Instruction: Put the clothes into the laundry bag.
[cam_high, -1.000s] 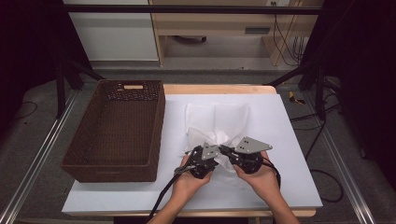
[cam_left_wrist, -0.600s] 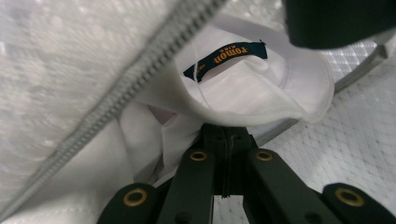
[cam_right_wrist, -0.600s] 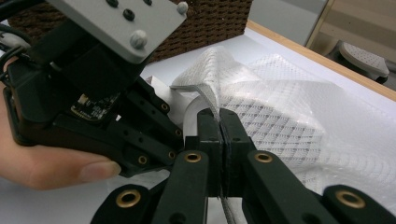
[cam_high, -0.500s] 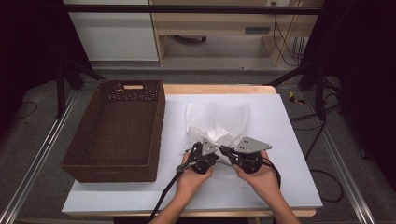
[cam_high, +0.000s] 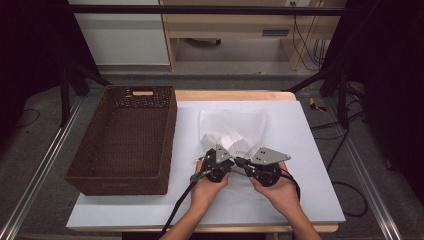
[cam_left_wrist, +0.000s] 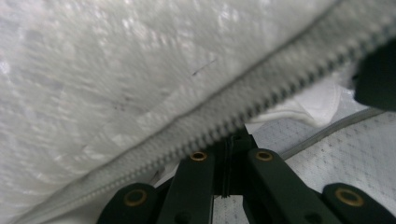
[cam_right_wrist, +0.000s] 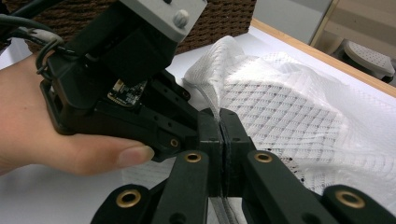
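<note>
Both pairs of fingers are clamped on the white mesh bag (cam_high: 234, 131); the left gripper (cam_high: 220, 161) has its fingers (cam_left_wrist: 198, 172) pressed together at the zipper (cam_left_wrist: 261, 100), which runs slantwise just past their tips; the right gripper (cam_high: 243, 163) has its fingers (cam_right_wrist: 232, 135) closed on the bag's zipper edge right beside the left gripper, the two nearly touching. The bag lies crumpled on the white counter (cam_high: 310, 150), near its middle and just right of the brown basket (cam_high: 125, 137), apart from it; its near edge is lifted a little where the grippers hold it.

Judging from this, the work in hand is the zipper; the grip on both sides looks settled, so the getting-hold step is done. In the left gripper view the teeth read as meshed on one stretch, while a gap with white cloth shows beyond the fingers, so the zipper seems only partly run; which way it is being worked I cannot tell. What is left, likely: finishing the zipper's travel, then perhaps moving the bag to the basket, which holds nothing visible.
</note>
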